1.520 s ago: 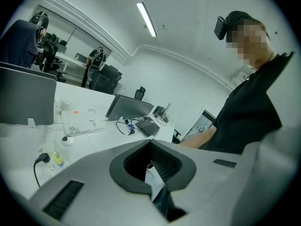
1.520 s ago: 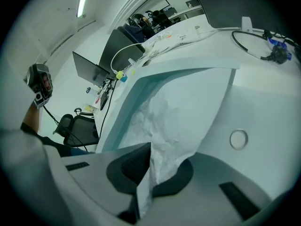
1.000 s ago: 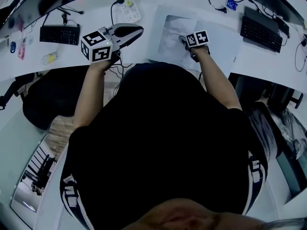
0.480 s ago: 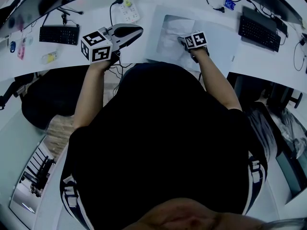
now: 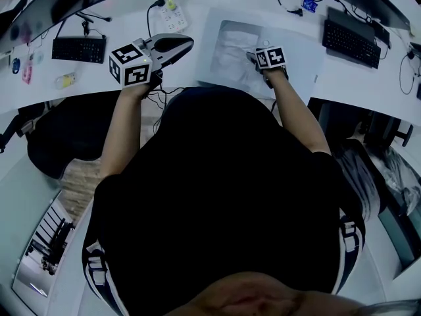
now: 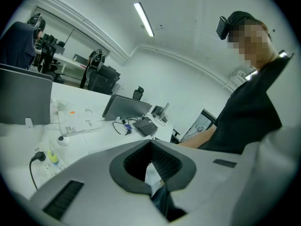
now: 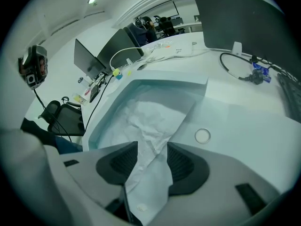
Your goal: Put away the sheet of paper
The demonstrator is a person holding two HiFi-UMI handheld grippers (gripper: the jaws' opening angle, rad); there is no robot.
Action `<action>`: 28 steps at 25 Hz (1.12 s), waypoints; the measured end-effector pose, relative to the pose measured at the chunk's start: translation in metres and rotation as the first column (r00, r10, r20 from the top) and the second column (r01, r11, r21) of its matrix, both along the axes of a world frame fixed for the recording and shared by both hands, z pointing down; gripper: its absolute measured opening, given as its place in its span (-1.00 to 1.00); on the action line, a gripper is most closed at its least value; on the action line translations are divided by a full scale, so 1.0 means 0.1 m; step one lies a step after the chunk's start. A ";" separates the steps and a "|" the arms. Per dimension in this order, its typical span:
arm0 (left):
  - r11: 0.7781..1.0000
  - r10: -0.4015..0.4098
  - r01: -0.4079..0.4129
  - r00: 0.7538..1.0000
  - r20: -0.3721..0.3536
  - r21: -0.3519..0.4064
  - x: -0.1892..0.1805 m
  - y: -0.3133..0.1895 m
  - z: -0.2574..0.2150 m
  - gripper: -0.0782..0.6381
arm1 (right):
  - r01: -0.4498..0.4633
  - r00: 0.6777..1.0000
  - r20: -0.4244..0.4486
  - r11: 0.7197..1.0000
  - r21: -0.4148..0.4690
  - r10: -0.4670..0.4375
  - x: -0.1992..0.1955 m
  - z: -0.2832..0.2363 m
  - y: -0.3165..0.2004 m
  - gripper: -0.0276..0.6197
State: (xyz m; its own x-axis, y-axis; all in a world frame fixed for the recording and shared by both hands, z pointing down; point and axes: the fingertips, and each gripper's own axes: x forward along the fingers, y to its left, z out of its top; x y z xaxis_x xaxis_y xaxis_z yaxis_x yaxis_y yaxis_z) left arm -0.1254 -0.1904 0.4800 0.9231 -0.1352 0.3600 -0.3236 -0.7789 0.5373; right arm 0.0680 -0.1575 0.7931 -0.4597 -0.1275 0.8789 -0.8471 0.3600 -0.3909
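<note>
I have the right gripper (image 7: pixel 153 150) low over a shallow white rectangular tray (image 7: pixel 107 119) on the white desk (image 5: pixel 85 81). Its jaws are opening. The crumpled white sheet of paper (image 7: pixel 153 119) runs up between the two dark ribbed pads (image 7: pixel 182 163), but there is a gap on either side, so the pads no longer press on it and the sheet is released. Most of the paper lies bunched inside the tray, against its floor. One creased tail comes back over the near edge towards the camera. Just to the right of the tray, a small round white disc (image 7: pixel 202 135) sits on a flat pale panel.

My left gripper (image 6: pixel 150 142) is clenched, the pad tips meeting, with nothing caught between them. In the head view it hangs above the near edge of the desk, well to the left of the tray, with its nose pointing right.

Further along the desk I see a black keyboard (image 5: pixel 77 48) on the left, a second black keyboard (image 5: pixel 352 37) on the far right, and a white power strip (image 5: pixel 172 13) behind the left gripper
</note>
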 end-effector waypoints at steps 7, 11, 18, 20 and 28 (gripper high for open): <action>1.000 0.003 -0.003 1.000 -0.006 0.010 0.07 0.05 -0.03 -0.72 | -0.023 1.000 0.009 0.999 0.038 0.023 0.13 -0.19 0.02 -0.29; 1.000 0.005 -0.005 1.000 -0.015 0.016 0.12 0.07 -0.06 -0.72 | -0.033 0.999 0.042 0.998 0.060 0.030 0.14 -0.33 0.01 -0.29; 1.000 0.010 -0.010 1.000 -0.021 0.030 0.20 0.13 -0.13 -0.72 | -0.047 0.995 0.095 0.993 0.111 0.037 0.15 -0.62 0.03 -0.30; 0.999 0.008 -0.007 1.000 -0.022 0.035 0.20 0.14 -0.15 -0.72 | -0.044 0.994 0.104 0.990 0.137 0.029 0.15 -0.73 0.02 -0.30; 0.998 -0.013 0.015 0.999 -0.041 0.055 0.23 0.17 -0.21 -0.72 | 0.033 0.992 0.108 0.952 0.305 -0.068 0.04 -1.27 -0.06 -0.36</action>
